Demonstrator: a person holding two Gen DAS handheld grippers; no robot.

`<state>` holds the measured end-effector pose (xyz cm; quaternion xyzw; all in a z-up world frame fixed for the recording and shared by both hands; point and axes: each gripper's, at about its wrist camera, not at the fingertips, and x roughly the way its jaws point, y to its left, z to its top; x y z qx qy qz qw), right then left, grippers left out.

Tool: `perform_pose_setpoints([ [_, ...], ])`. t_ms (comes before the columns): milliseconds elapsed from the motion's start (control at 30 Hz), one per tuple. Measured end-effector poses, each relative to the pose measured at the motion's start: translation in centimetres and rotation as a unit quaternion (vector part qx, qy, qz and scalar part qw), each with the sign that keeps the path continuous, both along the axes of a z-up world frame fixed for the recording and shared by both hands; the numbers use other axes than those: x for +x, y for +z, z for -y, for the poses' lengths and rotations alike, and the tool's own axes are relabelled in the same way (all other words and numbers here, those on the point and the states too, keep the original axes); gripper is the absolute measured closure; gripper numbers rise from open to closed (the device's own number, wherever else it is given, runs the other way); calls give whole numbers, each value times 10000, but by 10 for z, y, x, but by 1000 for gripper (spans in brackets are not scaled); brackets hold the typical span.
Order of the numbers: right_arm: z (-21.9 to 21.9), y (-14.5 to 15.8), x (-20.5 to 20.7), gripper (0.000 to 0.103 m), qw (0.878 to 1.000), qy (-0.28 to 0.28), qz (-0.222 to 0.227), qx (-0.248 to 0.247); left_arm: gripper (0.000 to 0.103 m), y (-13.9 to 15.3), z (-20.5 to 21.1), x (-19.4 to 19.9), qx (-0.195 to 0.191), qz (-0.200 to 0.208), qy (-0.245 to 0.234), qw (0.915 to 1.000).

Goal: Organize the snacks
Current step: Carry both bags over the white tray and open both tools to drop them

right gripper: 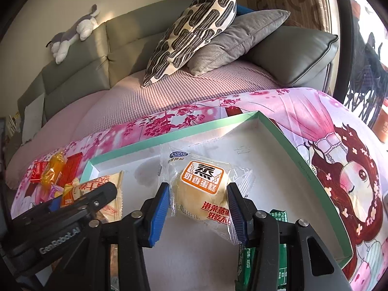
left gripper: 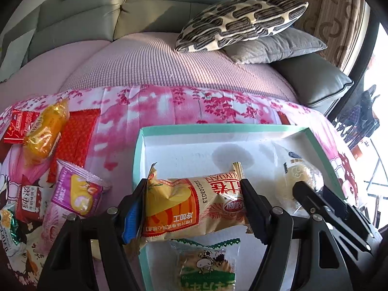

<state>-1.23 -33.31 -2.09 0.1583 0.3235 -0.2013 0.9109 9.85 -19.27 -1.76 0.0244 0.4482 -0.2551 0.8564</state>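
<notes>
**Left wrist view: both tongs gripping snacks over the tray**

Left of tray [left gripper: 139,145], about six loose packets on the surface; left tongs [left gripper: 194,202] clamped on cream-and-red packet [left gripper: 194,206], long axis crosswise; right tongs [right gripper: 197,208] clamped on steamed cake [right gripper: 201,189]; both over tray interior.

The left gripper [left gripper: 194,198] reached forward, its jaws set wide and pressed against both ends of a beige snack packet [left gripper: 194,206]. Just beside it, the right gripper [right gripper: 197,206] pointed the same way, blue-padded jaws closed against the sides of a clear-wrapped steamed cake [right gripper: 201,191].
</notes>
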Motion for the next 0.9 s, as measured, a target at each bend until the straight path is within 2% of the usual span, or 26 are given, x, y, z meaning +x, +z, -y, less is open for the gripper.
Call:
perform_pose_setpoints([
  [467,8,1,-3,47,9998,-76,12,180,27,0,0,-2,25,-195,-1,9998],
  [667,10,5,-7,42,9997,-85,59,217,25,10,-4,-7,-9,-119,10,9999],
  [767,11,8,-10,41,9997,-106,75,222,23,17,-7,-10,-96,-117,17,9999],
  [900,10,14,-14,41,9998,-118,74,166,23,28,-13,-15,-23,-35,78,10000],
])
